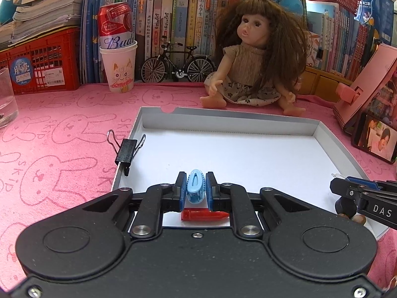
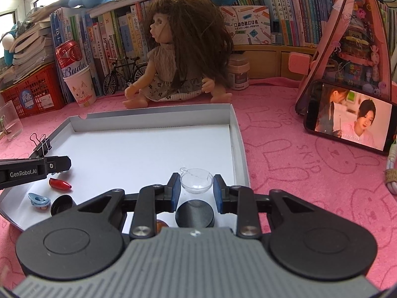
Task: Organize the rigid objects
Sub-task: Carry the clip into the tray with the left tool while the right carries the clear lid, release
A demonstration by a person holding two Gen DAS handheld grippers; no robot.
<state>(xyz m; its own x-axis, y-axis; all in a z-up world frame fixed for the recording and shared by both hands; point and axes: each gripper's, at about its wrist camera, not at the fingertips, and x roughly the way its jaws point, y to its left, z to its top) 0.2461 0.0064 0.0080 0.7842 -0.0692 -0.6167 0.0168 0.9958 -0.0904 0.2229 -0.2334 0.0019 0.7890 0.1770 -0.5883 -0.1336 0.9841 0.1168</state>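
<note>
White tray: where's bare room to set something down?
Free: white tray middle and far half, from the binder clip on its left wall to the right wall. Crowded: near edge, red piece, blue clip, black cap, clear dome.

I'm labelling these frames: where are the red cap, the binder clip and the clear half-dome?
red cap (image 1: 204,215), left wrist view, middle of its body.
binder clip (image 1: 126,151), left wrist view, black clamp body.
clear half-dome (image 2: 196,180), right wrist view, centre of the bowl.

- My left hand-held gripper (image 1: 196,190) pinches a light blue clip (image 1: 196,186) between its pads.
- Below lies a red cap (image 1: 204,215) in the white tray (image 1: 248,149).
- A black binder clip (image 1: 126,150) grips the tray's left rim.
</note>
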